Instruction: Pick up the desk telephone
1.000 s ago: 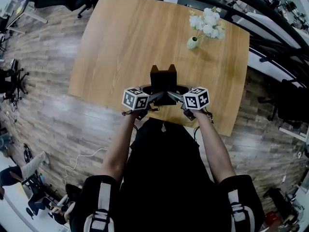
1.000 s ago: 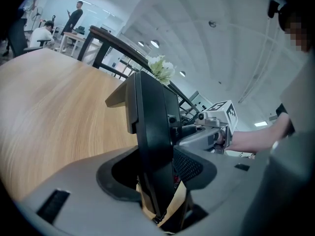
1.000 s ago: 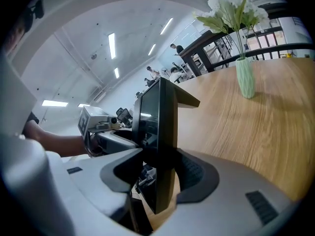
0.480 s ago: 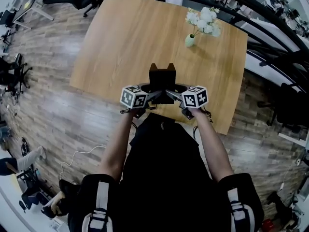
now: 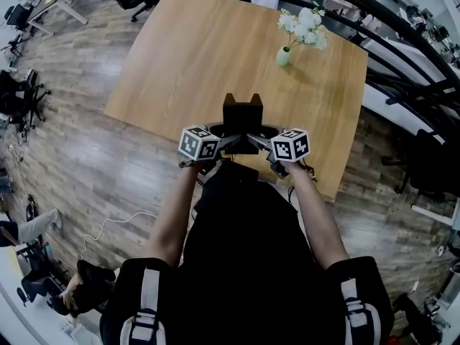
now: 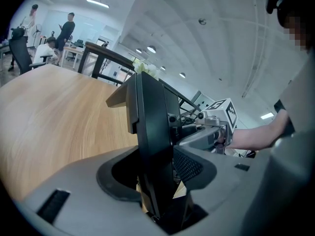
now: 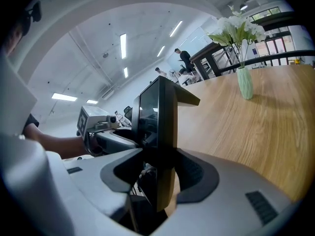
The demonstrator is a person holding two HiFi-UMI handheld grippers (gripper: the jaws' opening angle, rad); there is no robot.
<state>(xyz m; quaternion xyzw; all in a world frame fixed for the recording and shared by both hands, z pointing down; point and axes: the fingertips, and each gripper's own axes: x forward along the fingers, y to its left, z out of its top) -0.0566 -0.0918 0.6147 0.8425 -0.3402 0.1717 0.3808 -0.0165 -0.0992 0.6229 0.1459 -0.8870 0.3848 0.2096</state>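
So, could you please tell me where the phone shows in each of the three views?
Head view: phone at centre, black and upright.
Left gripper view: phone at centre, edge-on between the jaws.
Right gripper view: phone at centre, edge-on between the jaws.
Shared landmark: flowers, upper right; peeking over the phone's top; upper right.
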